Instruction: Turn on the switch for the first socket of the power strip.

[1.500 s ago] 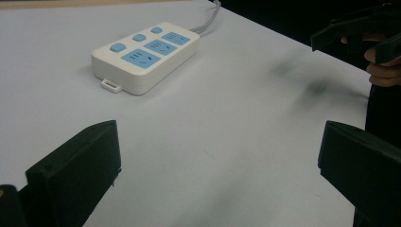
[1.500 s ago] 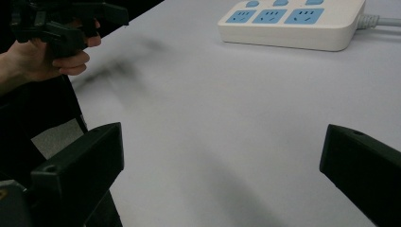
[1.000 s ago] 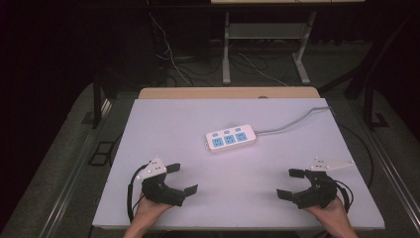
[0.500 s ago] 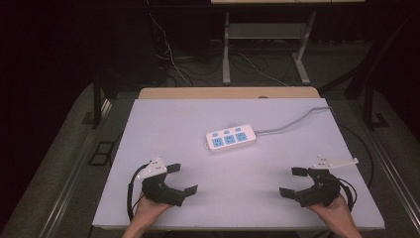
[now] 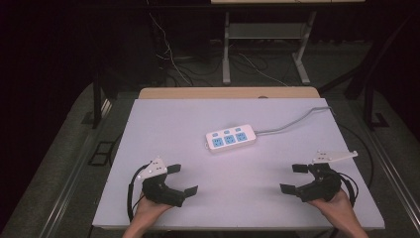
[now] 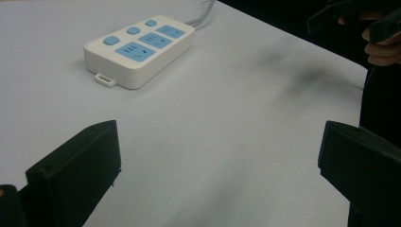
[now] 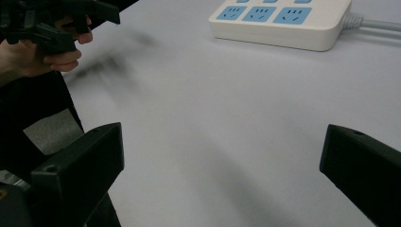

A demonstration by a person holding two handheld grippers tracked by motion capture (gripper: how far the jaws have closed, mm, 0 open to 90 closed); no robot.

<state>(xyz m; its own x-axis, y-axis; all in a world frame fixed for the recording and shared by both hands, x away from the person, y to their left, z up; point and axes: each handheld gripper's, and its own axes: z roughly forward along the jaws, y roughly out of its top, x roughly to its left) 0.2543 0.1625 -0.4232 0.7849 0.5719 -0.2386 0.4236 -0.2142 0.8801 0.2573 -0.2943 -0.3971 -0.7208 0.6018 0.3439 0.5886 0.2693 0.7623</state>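
Note:
A white power strip (image 5: 231, 138) with three blue sockets lies in the middle of the white table (image 5: 163, 124), and its grey cable (image 5: 297, 121) runs off to the back right. My left gripper (image 5: 182, 179) rests near the front left edge, jaws wide apart, nothing between them. My right gripper (image 5: 293, 178) sits near the front right edge, also open and empty. In the left gripper view the power strip (image 6: 140, 49) lies ahead, well beyond the left gripper (image 6: 220, 142). In the right gripper view the power strip (image 7: 281, 21) is far ahead of the right gripper (image 7: 222, 142).
A wooden strip (image 5: 228, 92) borders the table's far edge. Behind it stand metal stand legs (image 5: 226, 54) and loose floor cables (image 5: 171, 59). The other hand's gripper (image 6: 359, 19) shows at the upper right of the left gripper view.
My right gripper has drifted slightly to the right along the front edge. The left gripper and the power strip have stayed put.

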